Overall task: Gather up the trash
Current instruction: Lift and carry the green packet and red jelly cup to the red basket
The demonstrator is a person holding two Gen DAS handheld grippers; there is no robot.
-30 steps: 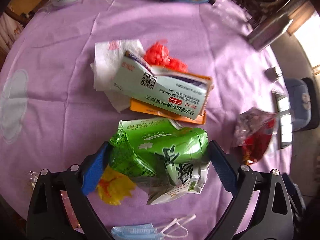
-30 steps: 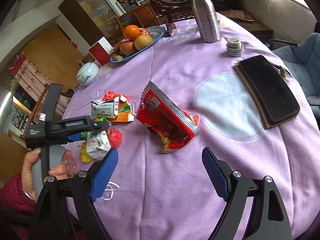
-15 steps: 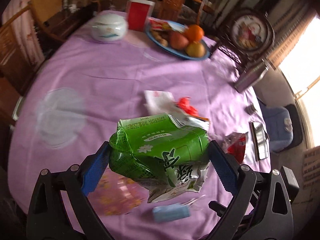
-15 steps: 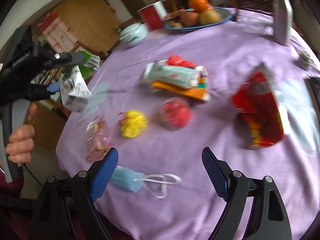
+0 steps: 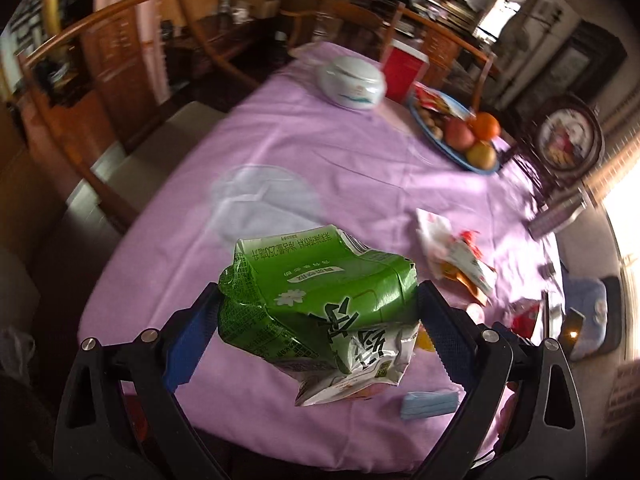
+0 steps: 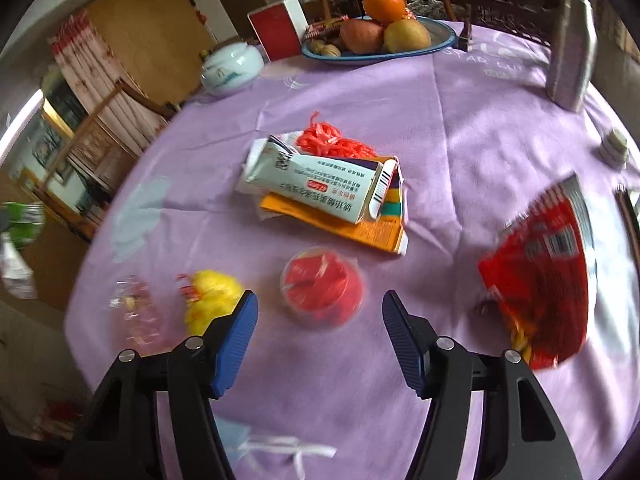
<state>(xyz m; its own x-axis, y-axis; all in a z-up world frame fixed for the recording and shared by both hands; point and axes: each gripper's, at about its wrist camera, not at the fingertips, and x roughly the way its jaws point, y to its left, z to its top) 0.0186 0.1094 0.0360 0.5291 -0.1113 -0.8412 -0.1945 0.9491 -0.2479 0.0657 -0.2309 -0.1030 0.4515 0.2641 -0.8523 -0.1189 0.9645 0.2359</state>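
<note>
My left gripper is shut on a crushed green and white milk carton, held up in the air over the near edge of the purple table. My right gripper is open and empty, low over the table, with a red plastic cup just ahead between its fingers. Around it lie a yellow wrapper, a clear wrapper, a red snack bag, a medicine box on orange packaging, red string and a blue face mask.
A fruit plate, a white ceramic jar, a red box and a metal flask stand at the far side. Wooden chairs ring the table. A small cap sits at right.
The left gripper has lifted the carton off the table and swung left and back. The right gripper has swung left and moved in over the red cup; its fingers stand closer together.
</note>
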